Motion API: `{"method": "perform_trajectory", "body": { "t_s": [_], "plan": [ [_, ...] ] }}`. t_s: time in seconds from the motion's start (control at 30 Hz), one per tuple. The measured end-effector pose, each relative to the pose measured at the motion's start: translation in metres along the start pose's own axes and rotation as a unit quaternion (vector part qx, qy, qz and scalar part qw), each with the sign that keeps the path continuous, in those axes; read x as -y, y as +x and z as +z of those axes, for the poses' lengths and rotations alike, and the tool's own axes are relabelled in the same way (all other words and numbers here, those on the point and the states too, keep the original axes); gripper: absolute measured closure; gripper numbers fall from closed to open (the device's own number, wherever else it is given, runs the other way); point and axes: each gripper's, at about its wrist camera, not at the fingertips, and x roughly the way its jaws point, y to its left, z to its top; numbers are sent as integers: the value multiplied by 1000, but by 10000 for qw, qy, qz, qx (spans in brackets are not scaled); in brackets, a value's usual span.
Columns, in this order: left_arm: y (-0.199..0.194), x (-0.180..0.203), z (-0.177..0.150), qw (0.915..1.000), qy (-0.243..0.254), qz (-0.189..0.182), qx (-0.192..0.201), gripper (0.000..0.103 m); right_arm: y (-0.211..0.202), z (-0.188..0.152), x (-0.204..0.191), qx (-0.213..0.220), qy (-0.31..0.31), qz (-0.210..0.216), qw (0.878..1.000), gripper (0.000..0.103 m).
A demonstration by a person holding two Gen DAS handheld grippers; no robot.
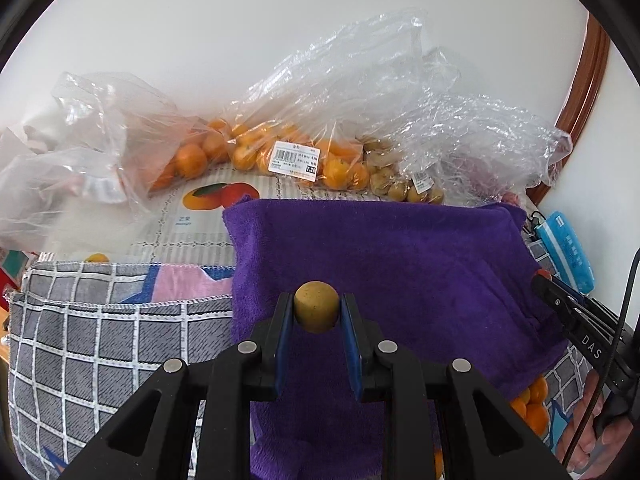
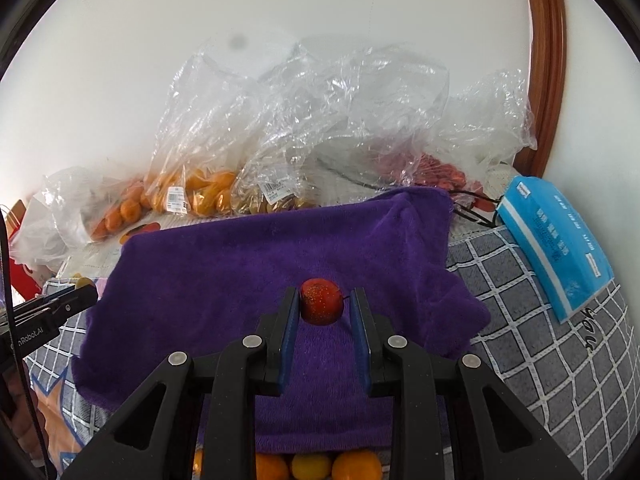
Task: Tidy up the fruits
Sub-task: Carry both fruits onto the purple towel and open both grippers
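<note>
In your left wrist view, your left gripper (image 1: 316, 314) pinches a tan-brown round fruit (image 1: 316, 306) above the purple towel (image 1: 400, 264); the mat (image 1: 192, 216) behind reads "mango". In your right wrist view, your right gripper (image 2: 323, 306) clamps a red fruit (image 2: 321, 301) over that towel; your other tool's body reads "nRobot.AI".

Right gripper (image 2: 325, 306) clamps a small red fruit (image 2: 321, 306), speckled, thin stem pointing right, between its blue pads (image 2: 289, 336). Fruit hangs over a purple towel (image 2: 280, 256) spread on a grey checked cloth (image 2: 532, 332). Far side, against the white wall: clear plastic bags, left to right, oranges (image 2: 200, 194), small yellow-brown fruits (image 2: 272, 200), red fruits (image 2: 436, 172). Blue tissue pack (image 2: 556, 240) lies at right on the checked cloth. Near edge, under the towel's hem: loose oranges (image 2: 320, 466). Left gripper (image 2: 86, 289) enters at left edge, a yellow-brown fruit at its tip.
</note>
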Motion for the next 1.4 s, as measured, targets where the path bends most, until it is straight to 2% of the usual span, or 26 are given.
{"method": "perform_trajectory", "body": {
  "t_s": [0.2,0.6,0.63,0.67,0.7,0.8,0.87,0.93,1.07,1.27,1.4],
  "plan": [
    [24,2,-2,9997,-10,-66,-216,81,25,-8,0,-276,-25,-46,9996,77],
    [34,6,-9,9985,14,-55,-551,80,27,-7,-2,-395,-82,-62,9992,76],
    [31,7,-9,9984,22,-50,-555,80,24,-6,-2,-388,-84,-51,9992,74],
    [27,7,-10,9985,23,-34,-538,79,20,-6,-3,-390,-72,-48,9992,63],
    [22,7,-10,9987,20,-15,-518,73,16,-5,-3,-382,-49,-41,9993,49],
    [1,9,-13,9994,7,36,-350,52,-3,-5,-3,-252,28,-79,9996,39],
    [-18,10,-15,9998,6,82,-159,48,-13,-5,-3,-284,78,-86,9995,28],
    [-37,11,-19,9999,10,95,-32,47,-27,-6,-2,-262,123,-73,9996,26],
    [-72,13,-30,9998,0,119,150,47,-61,-12,-1,-179,192,-284,9993,16],
    [-117,11,-60,9986,-74,88,519,47,-107,-32,7,-19,334,-463,9984,5],
    [-134,13,-81,9976,-44,344,604,47,-124,-48,20,-231,509,-163,9983,5]
  ]
}}
